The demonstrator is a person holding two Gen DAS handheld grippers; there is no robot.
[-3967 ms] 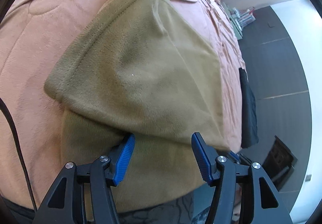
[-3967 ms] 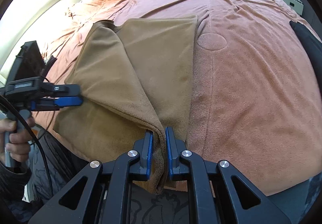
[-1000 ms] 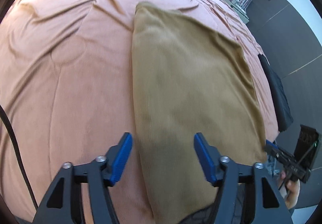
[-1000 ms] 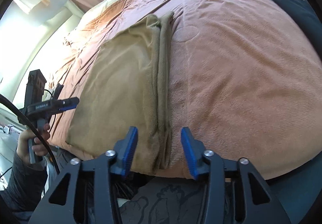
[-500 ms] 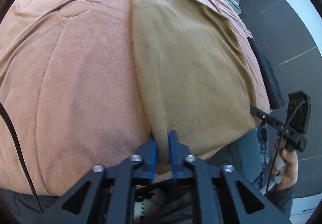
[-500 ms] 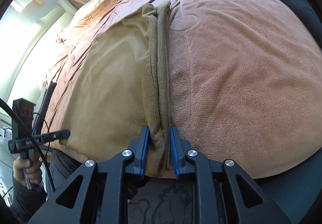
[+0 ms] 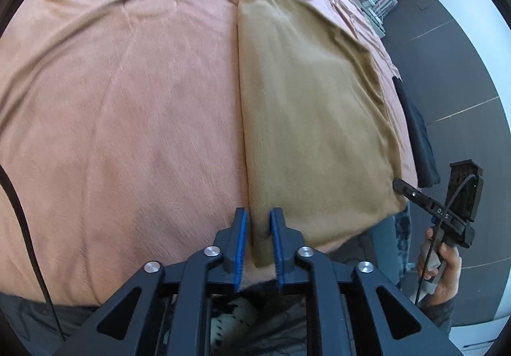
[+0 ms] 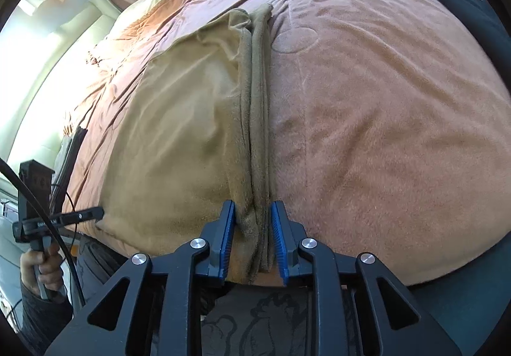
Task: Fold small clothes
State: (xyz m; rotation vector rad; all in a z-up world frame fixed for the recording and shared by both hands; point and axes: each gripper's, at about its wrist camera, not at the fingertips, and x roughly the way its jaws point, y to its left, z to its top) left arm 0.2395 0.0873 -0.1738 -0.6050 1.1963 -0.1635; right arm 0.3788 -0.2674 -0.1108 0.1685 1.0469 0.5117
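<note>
An olive-tan fleece garment (image 7: 306, 106) lies folded into a long panel on the salmon bedspread (image 7: 127, 119). My left gripper (image 7: 258, 221) is shut on the garment's near left corner. In the right wrist view the garment (image 8: 179, 145) shows its stacked folded edges on its right side. My right gripper (image 8: 252, 215) is shut on that stacked edge at the near right corner. Each gripper shows from the side in the other's view: the right one (image 7: 415, 194) and the left one (image 8: 86, 213), both at the garment's near edge.
A black cloth (image 7: 418, 145) lies at the bed's right edge, also seen at the far right of the right wrist view (image 8: 463, 4). A black cable (image 7: 22, 221) hangs at the left. Dark floor (image 7: 453, 74) lies beyond the bed, and a lit window wall (image 8: 41, 46) is on the left.
One second ago both grippers were open at the near corners; they closed on the garment's near corners by half a second ago. Since then both still hold the corners, jaws slightly wider apart.
</note>
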